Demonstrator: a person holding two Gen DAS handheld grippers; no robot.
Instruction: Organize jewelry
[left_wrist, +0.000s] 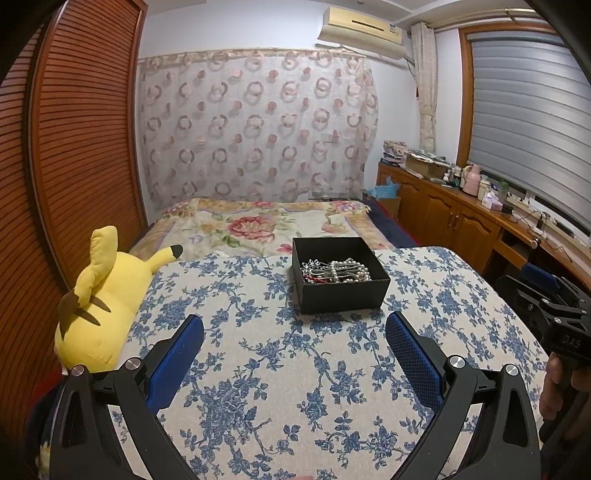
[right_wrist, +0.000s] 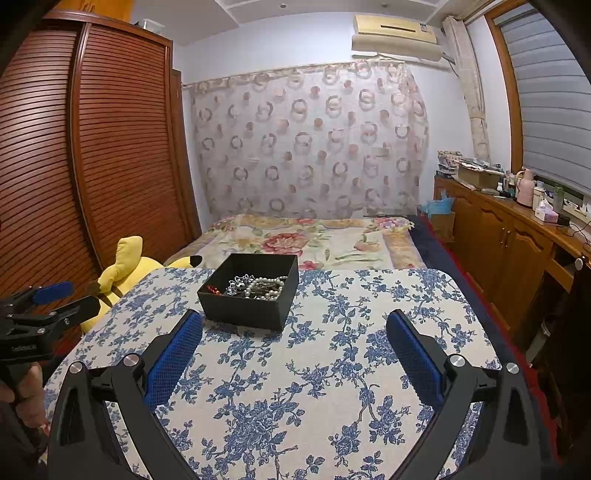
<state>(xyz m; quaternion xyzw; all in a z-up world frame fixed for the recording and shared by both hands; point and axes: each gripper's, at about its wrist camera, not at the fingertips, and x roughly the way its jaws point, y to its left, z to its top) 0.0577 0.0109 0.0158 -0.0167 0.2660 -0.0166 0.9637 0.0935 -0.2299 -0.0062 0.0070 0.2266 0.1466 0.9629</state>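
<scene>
Jewelry tangled in box near table's far edge

Jewelry (left_wrist: 336, 272) lies heaped in the box (left_wrist: 341, 295): light, limp, slippery strands, likely snag-prone; best pinched on 1 pearl strand's loose loop. Left gripper (left_wrist: 294, 334) and right gripper (right_wrist: 294, 332) gape wide, empty, over the table (left_wrist: 280, 373).

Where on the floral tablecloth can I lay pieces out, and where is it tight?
Bare cloth runs between the black box and the near edge, under the open left tool and open right tool, and right of the box to the table edge. Tight on the left: the yellow plush borders that edge.
</scene>
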